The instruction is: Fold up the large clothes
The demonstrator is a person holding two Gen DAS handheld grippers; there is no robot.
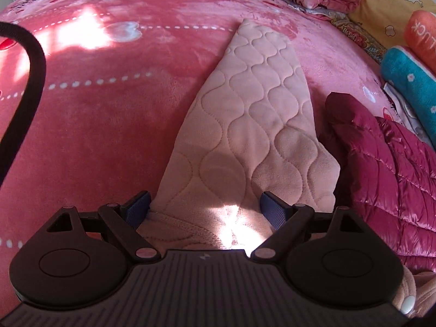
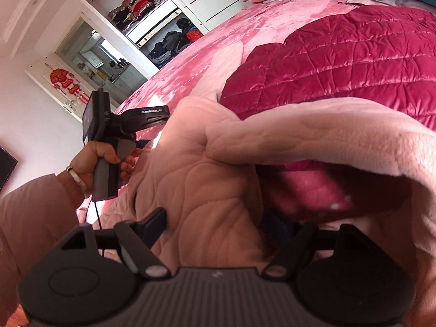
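A pale pink quilted garment (image 1: 253, 114) lies on the pink bedspread (image 1: 109, 125), one long part stretching away from me. My left gripper (image 1: 205, 208) stands open over the garment's near edge, and its blue pads (image 1: 139, 207) sit wide apart on either side of the cloth. In the right wrist view the same garment (image 2: 207, 190) is bunched into a raised fold. My right gripper (image 2: 218, 226) is open with that fold filling the gap. Its left finger (image 2: 156, 222) shows, while cloth mostly hides the right one.
A magenta quilted puffer jacket (image 1: 387, 179) (image 2: 340, 62) lies on the bed right beside the garment. Folded blankets and pillows (image 1: 408, 87) line the far right edge. A person's hand (image 2: 90, 163) holds the left gripper's handle. Wardrobe shelves (image 2: 147, 8) stand beyond the bed.
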